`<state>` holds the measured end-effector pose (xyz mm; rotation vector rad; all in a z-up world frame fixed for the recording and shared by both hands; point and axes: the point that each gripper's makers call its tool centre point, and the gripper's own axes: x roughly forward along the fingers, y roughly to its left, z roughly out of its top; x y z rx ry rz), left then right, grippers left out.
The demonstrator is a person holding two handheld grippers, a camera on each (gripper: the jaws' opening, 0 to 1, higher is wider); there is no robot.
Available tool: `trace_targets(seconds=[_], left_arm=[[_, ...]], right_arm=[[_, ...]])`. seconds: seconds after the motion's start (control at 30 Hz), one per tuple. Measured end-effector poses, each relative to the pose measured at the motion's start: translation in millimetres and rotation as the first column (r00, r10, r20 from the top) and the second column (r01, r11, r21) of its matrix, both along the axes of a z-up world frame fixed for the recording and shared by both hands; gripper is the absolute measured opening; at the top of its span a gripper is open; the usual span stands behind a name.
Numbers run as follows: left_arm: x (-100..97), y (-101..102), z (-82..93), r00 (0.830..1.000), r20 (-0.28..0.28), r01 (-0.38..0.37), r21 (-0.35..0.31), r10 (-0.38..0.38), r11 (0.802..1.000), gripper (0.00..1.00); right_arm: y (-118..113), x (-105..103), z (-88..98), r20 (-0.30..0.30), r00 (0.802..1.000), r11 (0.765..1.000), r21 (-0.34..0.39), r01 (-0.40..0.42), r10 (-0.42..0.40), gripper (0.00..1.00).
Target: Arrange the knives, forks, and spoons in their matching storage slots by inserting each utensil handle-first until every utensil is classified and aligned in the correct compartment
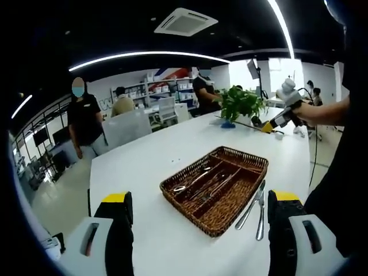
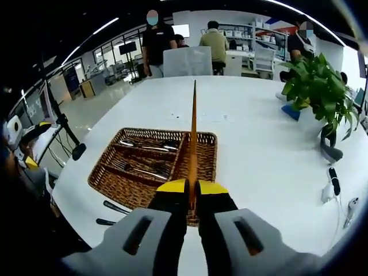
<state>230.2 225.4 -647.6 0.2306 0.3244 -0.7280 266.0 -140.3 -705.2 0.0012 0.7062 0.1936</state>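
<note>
Right gripper (image 2: 192, 187) jaws clamp knife (image 2: 193, 138) above wicker tray (image 2: 109, 178); no legible writing.

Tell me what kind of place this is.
Probably an open office or lab: a long white table, shelving along the back wall, a ceiling air-conditioning vent, and people standing around.
</note>
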Motion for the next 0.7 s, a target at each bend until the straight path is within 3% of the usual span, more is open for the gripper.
trace_targets(seconds=[0.33,0.53,0.7], left_arm=[[0.3,6,0.1,1.000,0.002,-0.022,-0.008,0.022,1.000,1.00],[1.0,12,8.9,0.998,0.044,-0.054,-0.008,0.054,0.999,1.00],[1.2,17,9.9,0.997,0.041,-0.062,-0.013,0.063,0.998,1.00]], right_arm=[[3,5,-28.3,-0.042,0.999,1.000,-0.006,0.007,-0.007,0.03],[4,5,-43.1,-0.066,0.998,1.000,-0.009,0.007,-0.008,0.03],[5,5,-52.5,-0.081,0.997,1.000,-0.017,0.004,-0.005,0.03]])
